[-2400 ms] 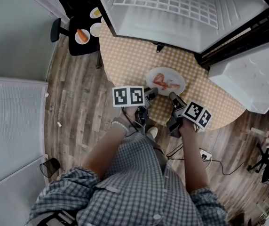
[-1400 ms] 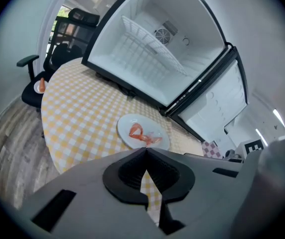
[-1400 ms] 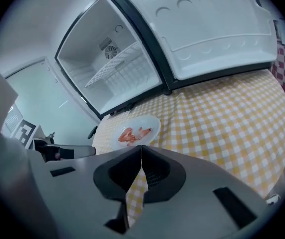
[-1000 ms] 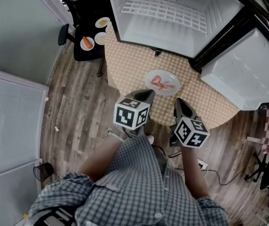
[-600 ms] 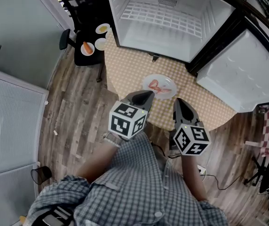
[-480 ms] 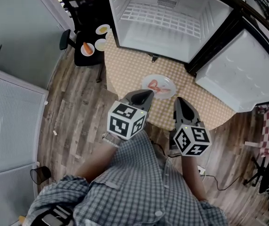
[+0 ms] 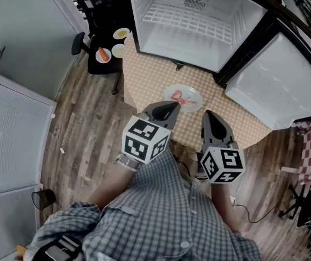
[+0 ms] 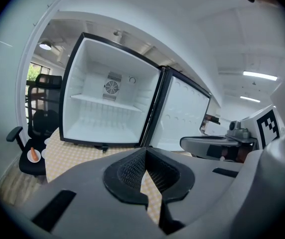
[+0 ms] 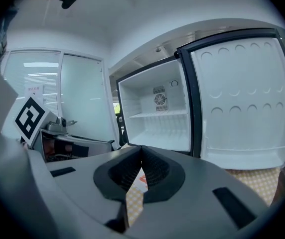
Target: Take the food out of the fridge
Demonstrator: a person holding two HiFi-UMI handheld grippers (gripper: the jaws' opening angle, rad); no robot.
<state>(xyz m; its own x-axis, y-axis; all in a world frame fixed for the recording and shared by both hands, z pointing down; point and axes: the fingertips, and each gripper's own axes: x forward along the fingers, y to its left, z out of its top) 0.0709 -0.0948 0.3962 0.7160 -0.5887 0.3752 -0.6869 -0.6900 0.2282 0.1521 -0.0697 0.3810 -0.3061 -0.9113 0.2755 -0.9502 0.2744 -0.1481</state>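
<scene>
To the left of the fridge (image 7: 184,43), a black chair (image 7: 98,65) carries three small dishes (image 7: 104,54), at least one with an orange piece of food on it. Judging by the task, these were probably taken out of the fridge.

The left hand-held gripper (image 7: 172,106) hangs in front of the fridge and above the desk (image 7: 144,78) with the checked cover. Its jaws are pressed together with nothing between them. The left gripper view (image 8: 145,152) confirms this, showing the ribbed pads meeting and only the checked cover in the slit below.

Directly before the fridge's open mouth, a white plate (image 7: 195,94) rests on the desk with reddish food (image 7: 181,98) on it, out of the fridge and apart from both tools.

The right hand-held gripper (image 7: 206,116) is level with the left one and also in front of the fridge. It is likewise closed and empty, as the right gripper view (image 9: 141,152) shows.

The fridge door (image 7: 278,88) stands wide open to the right. The wire shelf (image 7: 191,16) and the fridge floor are bare, so the removal looks finished. At most, closing the door may remain.
</scene>
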